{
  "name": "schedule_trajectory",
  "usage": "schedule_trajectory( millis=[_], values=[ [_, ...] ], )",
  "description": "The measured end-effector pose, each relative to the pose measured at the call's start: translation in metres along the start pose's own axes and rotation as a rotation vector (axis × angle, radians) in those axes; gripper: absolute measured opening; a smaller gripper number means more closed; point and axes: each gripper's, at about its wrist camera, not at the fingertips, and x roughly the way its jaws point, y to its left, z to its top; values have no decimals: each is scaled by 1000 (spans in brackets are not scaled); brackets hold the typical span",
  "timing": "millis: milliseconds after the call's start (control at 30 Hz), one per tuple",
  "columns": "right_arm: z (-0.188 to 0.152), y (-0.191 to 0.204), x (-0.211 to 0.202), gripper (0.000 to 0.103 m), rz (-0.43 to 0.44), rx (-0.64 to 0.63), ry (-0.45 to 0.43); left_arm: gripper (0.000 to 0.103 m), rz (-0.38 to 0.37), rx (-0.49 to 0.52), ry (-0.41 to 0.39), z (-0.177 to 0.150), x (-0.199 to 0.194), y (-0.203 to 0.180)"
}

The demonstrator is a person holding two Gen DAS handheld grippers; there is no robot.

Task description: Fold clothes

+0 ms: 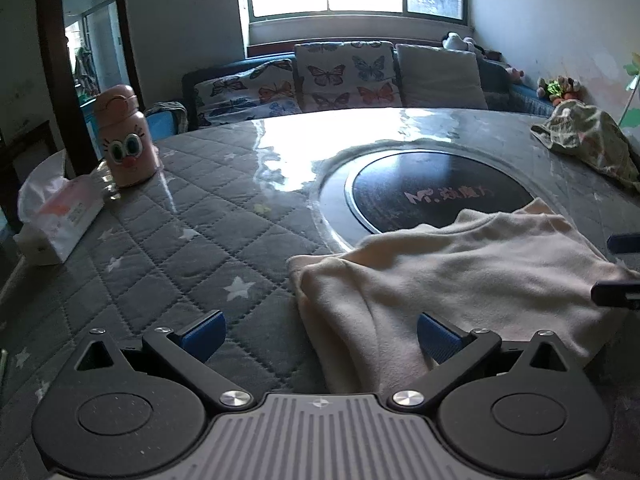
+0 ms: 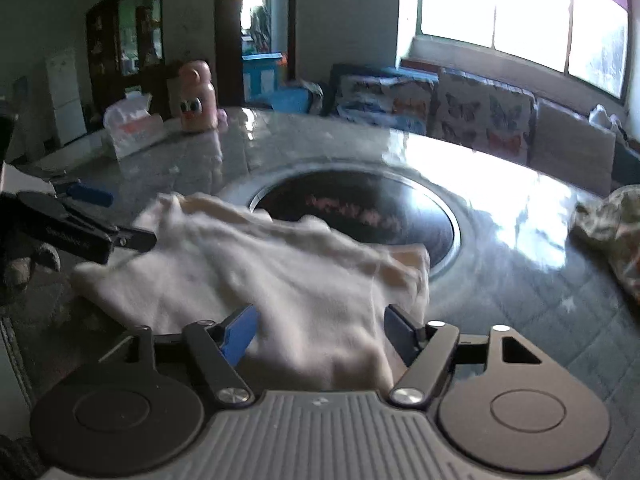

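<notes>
Now, step in hand: one fold looks laid; I judge I am letting go of the cream garment with both tongs before the next fold.
Garment: it lies in a loose doubled heap on the near side of the round table, its far edge overlapping the dark round hotplate set in the middle.
Left tongs: jaws wide apart, clamped on nothing; the garment's left edge lies under the right pad, the left pad over bare quilted cover.
Right tongs: jaws apart with the cloth's near edge lying between the pads; I see no pad pressing on it, though the blur makes that less than certain.
Other cloth: a camouflage-patterned garment waits crumpled at the far right of the table.
Clutter: a pink bottle with cartoon eyes and a tissue pack sit at the far left, well apart from the work.
Next move: I would pick fresh corners on the near edge, both tongs well spread, and carry them evenly so the soft layers do not slide apart.
Risk: the slick table cover may let the heap skid.
</notes>
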Motion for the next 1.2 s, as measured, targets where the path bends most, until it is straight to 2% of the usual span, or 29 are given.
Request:
schedule_trajectory(
  millis=[167,300,367,433,500,567,633,667,800,867,967,1067,1200],
  values=[
    [4,4,12,70,85,5,20,103,-6,-9,-5,-2,-5,2],
    [0,-5,24,68,86,59,61,102,13,10,13,-6,-1,2],
    [3,-7,19,68,83,70,54,102,16,2,21,-7,0,5],
    [6,-8,14,69,82,60,38,99,3,-20,20,-6,-2,8],
    [7,-8,13,78,80,60,29,94,-12,-42,18,-5,-4,10],
    [9,-8,13,79,76,62,24,88,-52,-62,22,-4,-4,10],
    [10,-7,14,81,75,64,20,86,-76,-77,29,-4,-3,9],
    [11,-5,14,84,78,63,21,84,-83,-82,31,-5,-2,9],
    [14,8,15,85,100,22,21,73,-93,-104,49,-5,2,10],
    [16,17,15,85,120,-10,22,72,-98,-113,54,-4,2,12],
    [19,29,18,85,148,-49,30,65,-101,-120,57,-4,2,13],
    [20,42,20,85,172,-88,36,54,-114,-126,59,-3,1,13],
    [22,62,21,85,207,-153,38,53,-113,-130,49,-1,-3,16]
  ],
)
